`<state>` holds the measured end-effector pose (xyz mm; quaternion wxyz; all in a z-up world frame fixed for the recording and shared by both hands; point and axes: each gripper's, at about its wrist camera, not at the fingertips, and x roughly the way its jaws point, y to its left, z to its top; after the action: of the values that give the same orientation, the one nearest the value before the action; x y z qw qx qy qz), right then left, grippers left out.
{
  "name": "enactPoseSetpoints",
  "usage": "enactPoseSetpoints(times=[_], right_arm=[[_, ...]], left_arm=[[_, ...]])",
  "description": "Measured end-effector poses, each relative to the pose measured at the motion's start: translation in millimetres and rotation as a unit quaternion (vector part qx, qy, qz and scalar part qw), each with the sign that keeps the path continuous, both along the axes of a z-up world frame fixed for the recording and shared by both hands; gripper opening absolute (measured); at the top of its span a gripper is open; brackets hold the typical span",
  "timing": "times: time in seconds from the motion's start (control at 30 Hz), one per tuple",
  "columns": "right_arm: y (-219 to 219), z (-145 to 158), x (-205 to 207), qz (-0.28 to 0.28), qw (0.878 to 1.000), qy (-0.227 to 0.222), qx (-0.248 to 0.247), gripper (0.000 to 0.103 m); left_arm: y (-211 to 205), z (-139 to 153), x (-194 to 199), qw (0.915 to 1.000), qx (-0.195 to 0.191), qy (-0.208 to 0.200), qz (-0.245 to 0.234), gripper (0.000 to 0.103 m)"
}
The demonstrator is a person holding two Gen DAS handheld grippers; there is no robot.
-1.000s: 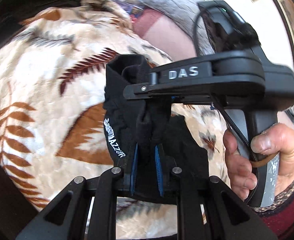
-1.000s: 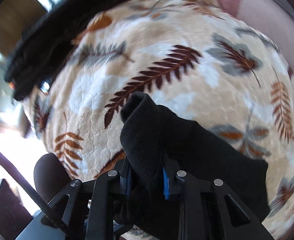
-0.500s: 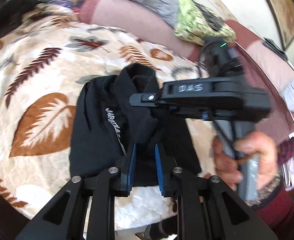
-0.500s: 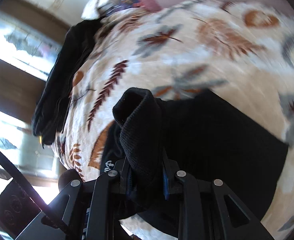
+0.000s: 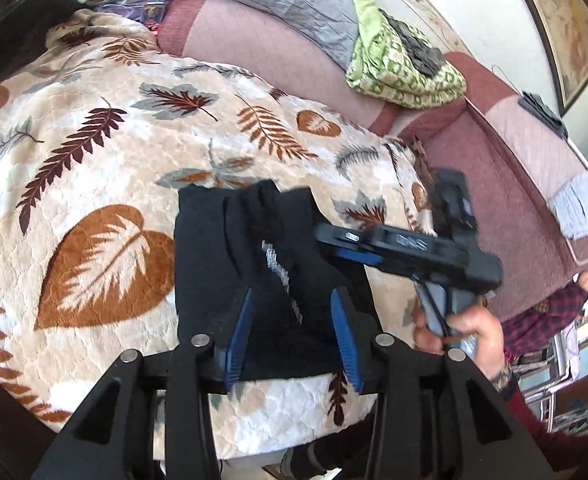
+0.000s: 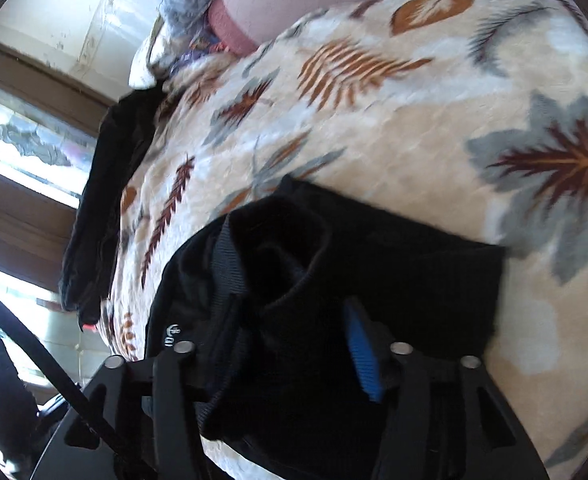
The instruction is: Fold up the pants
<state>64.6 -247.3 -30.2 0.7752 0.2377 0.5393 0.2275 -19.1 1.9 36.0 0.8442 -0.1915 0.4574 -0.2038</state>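
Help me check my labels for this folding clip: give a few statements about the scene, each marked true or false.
1. The black folded pants lie on a beige leaf-patterned blanket. True.
2. The left tool is clamped shut on the pants. False: its blue pads stand apart, open.
3. A green patterned cloth bundle sits on the pink sofa. True.
4. The right tool lies on the floor. False: a hand holds it over the pants.
5. The pants are red. False: they are black.

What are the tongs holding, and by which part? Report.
Nothing: left tongs and right tongs stand open over the folded pants on the blanket.
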Motion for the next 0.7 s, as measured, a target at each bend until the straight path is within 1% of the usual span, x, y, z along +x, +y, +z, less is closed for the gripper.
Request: enactPoseSetpoints(times=[0.07,0.13,0.2,0.23,0.3,0.33,0.37,0.43,0.47,0.5,0.6,0.7], right_arm=[[-17,4,-3,-0.022,1.000,-0.004,0.001,0.060],[-34,9,-5,-0.046,0.999,-0.008,-0.001,0.060],[-42,17,-8,-0.060,0.998,-0.023,-0.004,0.060],[-42,21,-8,-0.056,0.998,-0.030,0.002,0.060],[-35,27,-8,-0.039,0.999,-0.035,0.015,0.060],[-29,28,-7,-0.030,0.999,-0.035,0.013,0.060],[-23,27,-5,-0.023,0.999,-0.034,0.007,0.060],[-12,22,-3,-0.016,0.999,-0.030,-0.006,0.065],[-6,18,-2,-0.016,1.000,-0.023,-0.013,0.071],[-3,13,-2,-0.018,1.000,-0.017,-0.017,0.073],[6,2,-5,-0.019,1.000,-0.003,-0.010,0.074],[15,2,-9,-0.012,1.000,-0.005,-0.003,0.074]], left_arm=[[-1,-2,6,1.0000,0.002,0.002,0.002,0.041],[-8,-9,16,0.9999,0.016,0.001,0.000,0.043],[-17,-22,25,0.9994,0.027,0.016,-0.013,0.043],[-26,-36,30,0.9981,0.037,0.040,-0.028,0.043],[-36,-54,31,0.9956,0.056,0.066,-0.035,0.043],[-43,-63,28,0.9943,0.071,0.070,-0.040,0.043],[-45,-65,25,0.9942,0.078,0.062,-0.041,0.044],[-48,-62,20,0.9941,0.089,0.045,-0.042,0.045],[-47,-61,20,0.9943,0.087,0.046,-0.042,0.045],[-46,-61,21,0.9947,0.082,0.048,-0.040,0.045],[-40,-64,22,0.9960,0.060,0.057,-0.034,0.046],[-38,-62,20,0.9969,0.051,0.052,-0.029,0.046]])
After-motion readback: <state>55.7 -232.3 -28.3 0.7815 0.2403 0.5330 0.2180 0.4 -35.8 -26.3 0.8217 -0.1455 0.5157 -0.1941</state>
